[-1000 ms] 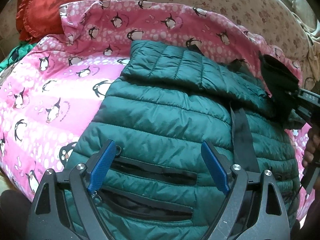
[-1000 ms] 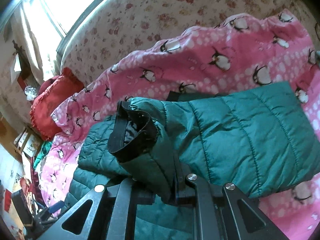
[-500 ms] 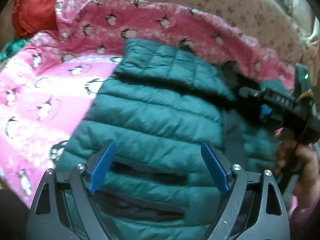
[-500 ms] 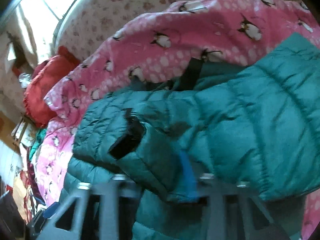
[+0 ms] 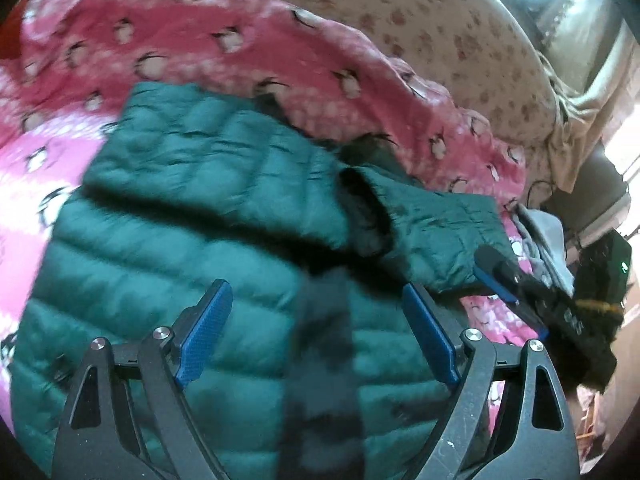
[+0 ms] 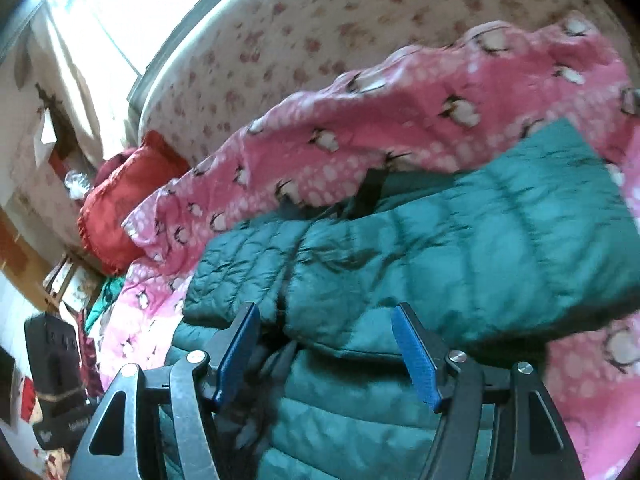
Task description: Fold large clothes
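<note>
A dark green quilted jacket (image 5: 160,248) lies spread on a pink penguin blanket (image 5: 240,40). One sleeve (image 5: 208,148) is folded across its upper part. The other sleeve (image 5: 436,220), with a black cuff, lies folded inward from the right. My left gripper (image 5: 316,288) hovers open over the jacket body with nothing between its blue pads. In the right wrist view my right gripper (image 6: 325,308) stands open just in front of the folded sleeve (image 6: 480,248), above the jacket (image 6: 352,420), and holds nothing. The left wrist view shows it at the sleeve's right end (image 5: 500,276).
A floral headboard (image 5: 400,4) curves behind the blanket (image 6: 400,120). A red cushion (image 6: 124,208) sits at the bed's far corner. Grey cloth (image 5: 548,232) and a black device with a green light (image 5: 608,264) lie off the bed's right side. A black bag (image 6: 52,356) stands beside the bed.
My right gripper let go of the sleeve cuff, opened and drew back; the sleeve now lies on the jacket. My left gripper swung to the right, still open.
</note>
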The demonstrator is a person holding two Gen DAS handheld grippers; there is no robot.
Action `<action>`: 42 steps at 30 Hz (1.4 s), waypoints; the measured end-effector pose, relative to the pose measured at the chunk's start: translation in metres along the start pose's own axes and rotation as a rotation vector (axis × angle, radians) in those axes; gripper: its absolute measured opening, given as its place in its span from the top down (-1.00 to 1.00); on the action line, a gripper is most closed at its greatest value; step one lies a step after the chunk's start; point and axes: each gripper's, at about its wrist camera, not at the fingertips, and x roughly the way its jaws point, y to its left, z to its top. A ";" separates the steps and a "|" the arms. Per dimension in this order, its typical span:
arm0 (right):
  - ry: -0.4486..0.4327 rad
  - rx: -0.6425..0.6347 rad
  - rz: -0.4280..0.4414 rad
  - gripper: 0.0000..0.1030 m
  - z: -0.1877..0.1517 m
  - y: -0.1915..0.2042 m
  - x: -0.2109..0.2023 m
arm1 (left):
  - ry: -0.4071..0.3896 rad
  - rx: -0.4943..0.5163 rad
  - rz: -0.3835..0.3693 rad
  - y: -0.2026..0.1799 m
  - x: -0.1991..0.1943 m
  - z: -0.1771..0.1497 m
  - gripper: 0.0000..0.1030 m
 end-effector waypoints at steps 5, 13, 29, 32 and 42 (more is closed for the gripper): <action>-0.039 0.014 -0.064 -0.29 0.002 -0.019 -0.021 | 0.043 0.027 0.007 -0.027 0.035 0.012 -0.69; -0.069 0.051 -0.066 -0.29 0.003 -0.039 -0.047 | 0.059 -0.037 -0.022 -0.044 0.077 0.025 -0.57; -0.151 0.109 -0.114 -0.29 0.010 -0.061 -0.078 | -0.116 0.084 0.080 -0.019 0.024 0.060 0.72; -0.141 0.122 -0.112 -0.29 0.012 -0.060 -0.071 | -0.142 0.052 0.109 0.004 0.010 0.070 0.72; -0.077 0.122 -0.105 -0.29 0.013 -0.045 -0.035 | -0.163 -0.005 0.200 0.063 -0.010 0.078 0.72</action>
